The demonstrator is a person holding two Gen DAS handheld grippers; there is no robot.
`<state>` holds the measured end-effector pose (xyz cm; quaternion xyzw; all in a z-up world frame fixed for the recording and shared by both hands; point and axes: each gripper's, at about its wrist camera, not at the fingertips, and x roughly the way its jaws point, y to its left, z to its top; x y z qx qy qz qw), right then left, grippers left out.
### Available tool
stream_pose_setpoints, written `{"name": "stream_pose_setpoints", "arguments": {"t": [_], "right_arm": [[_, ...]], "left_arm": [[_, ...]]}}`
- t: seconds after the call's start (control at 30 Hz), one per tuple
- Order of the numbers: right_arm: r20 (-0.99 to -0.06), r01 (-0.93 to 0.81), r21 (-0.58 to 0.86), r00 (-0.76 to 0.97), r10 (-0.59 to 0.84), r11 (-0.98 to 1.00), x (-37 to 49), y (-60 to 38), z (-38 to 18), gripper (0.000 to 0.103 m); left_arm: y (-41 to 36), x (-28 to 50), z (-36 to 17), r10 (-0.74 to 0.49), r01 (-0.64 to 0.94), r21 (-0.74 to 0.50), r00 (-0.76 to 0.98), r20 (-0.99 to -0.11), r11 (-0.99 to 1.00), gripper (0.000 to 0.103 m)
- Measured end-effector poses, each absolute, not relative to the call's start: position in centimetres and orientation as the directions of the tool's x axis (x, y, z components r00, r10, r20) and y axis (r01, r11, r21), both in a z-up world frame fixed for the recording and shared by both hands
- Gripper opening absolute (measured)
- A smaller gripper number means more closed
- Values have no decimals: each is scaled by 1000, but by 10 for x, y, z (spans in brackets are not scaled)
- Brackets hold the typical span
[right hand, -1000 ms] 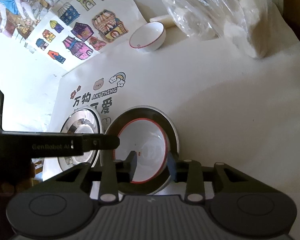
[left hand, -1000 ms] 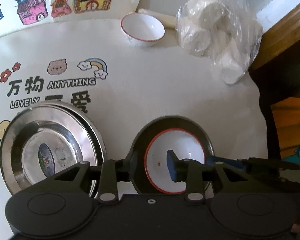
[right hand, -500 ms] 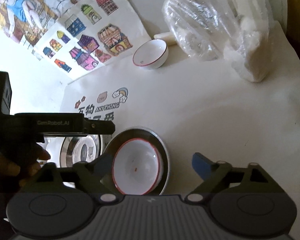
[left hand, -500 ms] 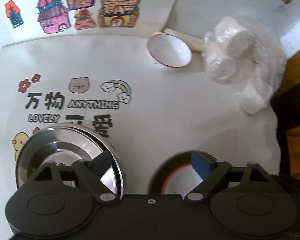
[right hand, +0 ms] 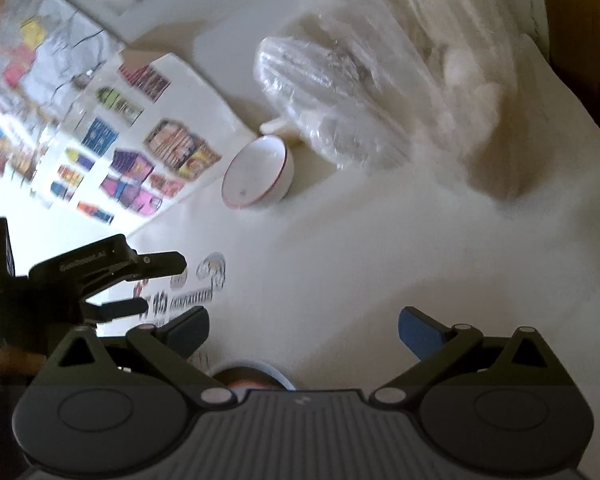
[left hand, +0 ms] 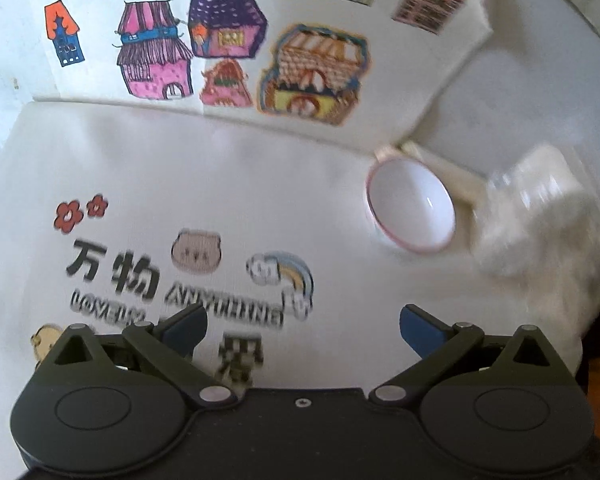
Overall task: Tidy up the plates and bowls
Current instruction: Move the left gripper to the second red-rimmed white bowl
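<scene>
A white bowl with a red rim [left hand: 410,212] stands alone on the printed tablecloth, beyond and to the right of my left gripper [left hand: 302,328]. The left jaws are opening wide with only cloth between them. In the right wrist view the same bowl [right hand: 256,178] sits far ahead and left of my right gripper [right hand: 302,330], whose jaws are also opening with nothing between them. The rim of a metal plate [right hand: 260,372] peeks out just above the right gripper's body; what lies in it is hidden. My left gripper [right hand: 156,284] shows at the left, open.
A clear plastic bag of white rolls [left hand: 540,220] lies right beside the bowl, with more bagged bundles [right hand: 340,92] behind it. Paper sheets with coloured house drawings [left hand: 228,48] lie along the far side. A pale stick [left hand: 452,168] rests behind the bowl.
Both grippers opened and came off the bowl nested in the metal plate, then moved towards the far bowl. The plates dropped out of the left wrist view.
</scene>
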<state>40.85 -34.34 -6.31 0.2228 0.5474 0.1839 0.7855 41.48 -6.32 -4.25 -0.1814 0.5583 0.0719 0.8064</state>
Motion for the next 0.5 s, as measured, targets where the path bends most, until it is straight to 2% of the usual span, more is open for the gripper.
{"name": "stream_pose_setpoints", "arguments": {"t": [0.3,0.5], "right_arm": [[-769,4,567,361,527,824,459,-319,-79,102],[-777,78,556,401,485,827,475,-315,-87,91]], "left_arm": [[-58,467,-66,-58,-339,-210,408,-911,917,102],[-55,500,-76,-53,-292,-182,401,-915,939,102]]}}
